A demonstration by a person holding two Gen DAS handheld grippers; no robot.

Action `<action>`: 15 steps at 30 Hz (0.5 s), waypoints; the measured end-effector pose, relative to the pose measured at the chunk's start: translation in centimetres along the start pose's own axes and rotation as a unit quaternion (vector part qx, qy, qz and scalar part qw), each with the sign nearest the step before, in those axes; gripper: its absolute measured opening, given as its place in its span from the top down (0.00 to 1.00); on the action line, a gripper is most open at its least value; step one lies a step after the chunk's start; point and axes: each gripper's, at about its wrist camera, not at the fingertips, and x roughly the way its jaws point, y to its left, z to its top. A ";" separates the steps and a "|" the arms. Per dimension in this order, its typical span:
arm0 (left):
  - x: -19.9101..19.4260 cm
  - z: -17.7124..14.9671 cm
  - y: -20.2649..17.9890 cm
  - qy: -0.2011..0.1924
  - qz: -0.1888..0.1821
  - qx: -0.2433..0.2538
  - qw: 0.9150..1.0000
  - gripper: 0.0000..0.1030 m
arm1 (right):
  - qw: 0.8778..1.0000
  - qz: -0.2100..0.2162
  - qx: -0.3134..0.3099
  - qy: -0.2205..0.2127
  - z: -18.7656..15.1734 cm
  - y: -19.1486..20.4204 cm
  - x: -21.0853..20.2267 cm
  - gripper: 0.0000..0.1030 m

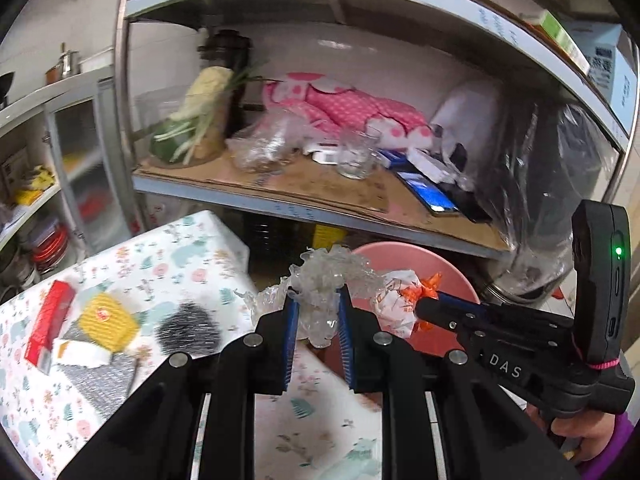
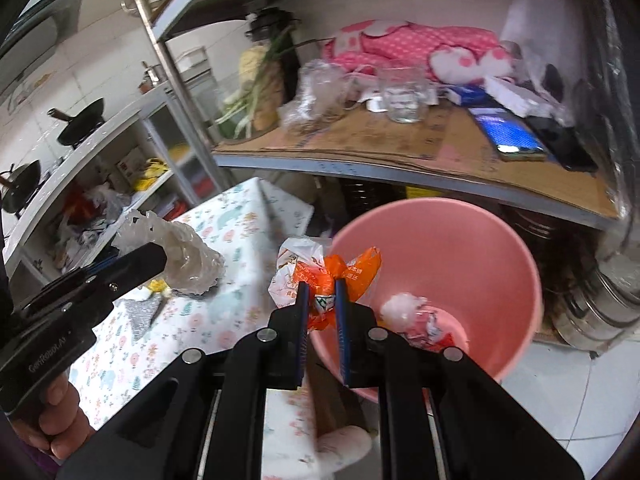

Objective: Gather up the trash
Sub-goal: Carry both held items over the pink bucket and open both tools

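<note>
Left wrist | right claw (image 1: 420, 312) body reads "DAS" | holds orange-white wrapper (image 1: 396, 300)

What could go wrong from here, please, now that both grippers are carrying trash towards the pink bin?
The right gripper pinches the orange-and-white wrapper right at the rim of the pink bin, so an early release could drop it outside. The left gripper holds its crumpled clear plastic short of the bin, near the table's edge; light plastic might miss. With both grippers close together, they may bump while unloading.
</note>
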 end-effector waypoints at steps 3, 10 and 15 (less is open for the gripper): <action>1.2 0.0 -1.4 0.010 -0.014 0.007 1.000 0.82 | 1.000 -0.019 0.004 0.001 -0.2 -1.1 -0.1 0.87; 4.5 -0.5 -4.3 0.040 -0.040 0.025 0.998 0.82 | 0.999 -0.044 0.028 0.011 -1.0 -3.7 0.5 0.87; 6.8 -1.0 -5.8 0.063 -0.054 0.035 0.996 0.82 | 0.997 -0.059 0.038 0.023 -1.5 -5.0 1.2 0.87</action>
